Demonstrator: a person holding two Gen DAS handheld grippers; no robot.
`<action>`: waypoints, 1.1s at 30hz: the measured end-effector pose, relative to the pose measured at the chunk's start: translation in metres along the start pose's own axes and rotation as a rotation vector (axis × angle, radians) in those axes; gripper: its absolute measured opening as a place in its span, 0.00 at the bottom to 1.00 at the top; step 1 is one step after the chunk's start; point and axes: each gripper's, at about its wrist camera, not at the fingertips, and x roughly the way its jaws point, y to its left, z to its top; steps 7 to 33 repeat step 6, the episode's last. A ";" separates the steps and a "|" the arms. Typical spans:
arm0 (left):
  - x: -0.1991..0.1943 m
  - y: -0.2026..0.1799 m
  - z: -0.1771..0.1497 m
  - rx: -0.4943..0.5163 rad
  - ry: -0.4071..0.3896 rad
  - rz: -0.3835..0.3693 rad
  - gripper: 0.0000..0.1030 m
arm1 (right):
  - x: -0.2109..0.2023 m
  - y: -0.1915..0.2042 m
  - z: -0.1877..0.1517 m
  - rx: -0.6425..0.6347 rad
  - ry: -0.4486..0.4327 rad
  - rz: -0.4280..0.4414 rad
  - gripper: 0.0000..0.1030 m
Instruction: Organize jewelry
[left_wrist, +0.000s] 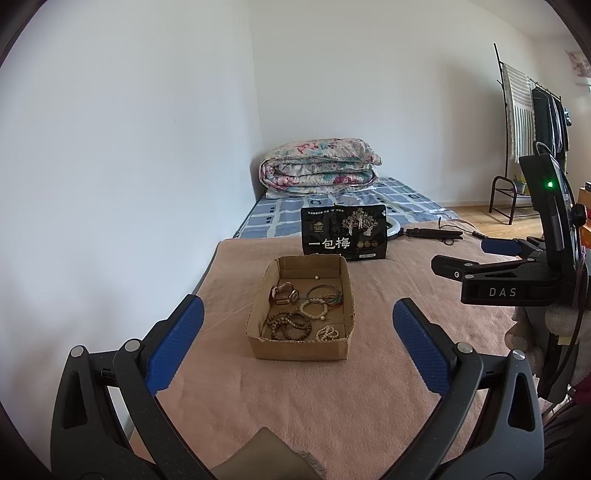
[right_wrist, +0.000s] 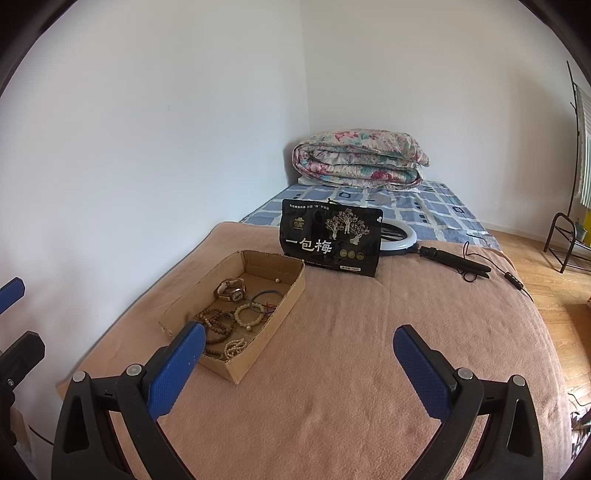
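A bed (right_wrist: 369, 369) covered with a pink blanket (left_wrist: 295, 398) carries everything; its far end shows a blue checked sheet (left_wrist: 280, 214) and a folded floral quilt (left_wrist: 319, 166) in the corner by the wall. A black snack pouch (left_wrist: 343, 234) stands upright across the middle of the bed, with a ring light (right_wrist: 400, 236) lying behind it toward the right edge.

In front of the pouch sits an open cardboard box (left_wrist: 299, 350), its long axis running from the near end of the bed toward the far end. Inside it lie a wristwatch (left_wrist: 283, 293), a thin bangle (left_wrist: 322, 292), a pale bead bracelet (left_wrist: 314, 309), a dark wooden bead string (left_wrist: 290, 325) and a small white bead bracelet (left_wrist: 327, 333), all crowded in the near half; a single loose bead (left_wrist: 316, 277) lies alone in the far half.

The left gripper (left_wrist: 297, 328) hovers above the blanket before the box, fingers (left_wrist: 175, 343) spread wide and empty. The right gripper (right_wrist: 299, 354) hangs to the right of the box, its fingers (right_wrist: 421, 369) likewise wide apart, holding nothing.
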 end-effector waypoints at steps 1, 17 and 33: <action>0.000 0.000 0.000 0.001 -0.001 0.001 1.00 | 0.000 0.000 -0.001 0.000 0.000 0.000 1.00; 0.000 0.001 -0.001 0.003 0.001 0.000 1.00 | 0.000 0.000 0.000 0.001 0.000 0.000 1.00; 0.000 0.001 -0.001 0.003 0.001 0.000 1.00 | 0.000 0.000 0.000 0.001 0.000 0.000 1.00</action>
